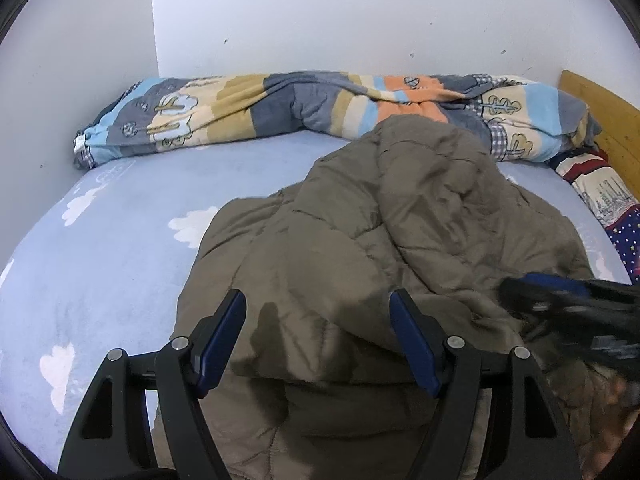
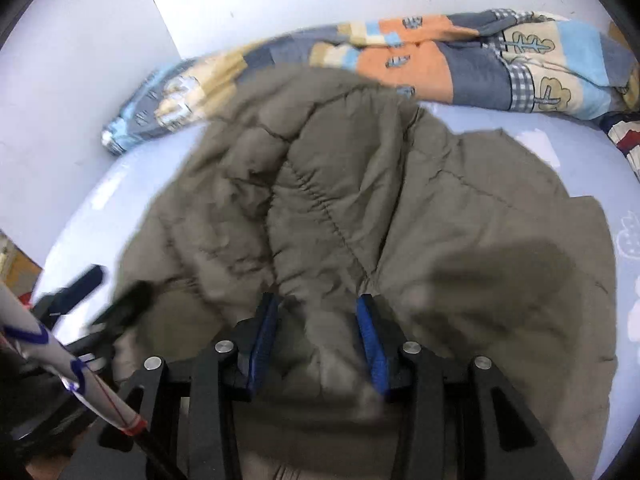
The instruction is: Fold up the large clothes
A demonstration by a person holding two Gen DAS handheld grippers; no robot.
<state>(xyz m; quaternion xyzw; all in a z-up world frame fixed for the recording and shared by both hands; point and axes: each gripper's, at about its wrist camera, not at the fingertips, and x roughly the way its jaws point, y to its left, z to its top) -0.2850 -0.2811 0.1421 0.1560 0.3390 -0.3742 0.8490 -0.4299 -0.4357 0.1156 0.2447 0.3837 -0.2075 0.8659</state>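
Observation:
A large olive-brown quilted jacket [image 1: 380,220] lies bunched on the bed; it also fills the right wrist view [image 2: 360,200]. My left gripper [image 1: 318,300] is open, its blue-padded jaws spread wide just above the jacket's near part. My right gripper [image 2: 318,304] has its jaws partly closed with a fold of the jacket bunched between the blue pads. The right gripper shows blurred at the right edge of the left wrist view [image 1: 560,304]. The left gripper shows blurred at the lower left of the right wrist view [image 2: 116,304].
The bed has a light blue sheet with white clouds [image 1: 100,260]. A rolled patchwork blanket [image 1: 280,108] lies along the white wall at the back. A patterned pillow [image 1: 600,192] and a wooden headboard [image 1: 600,120] are at the right.

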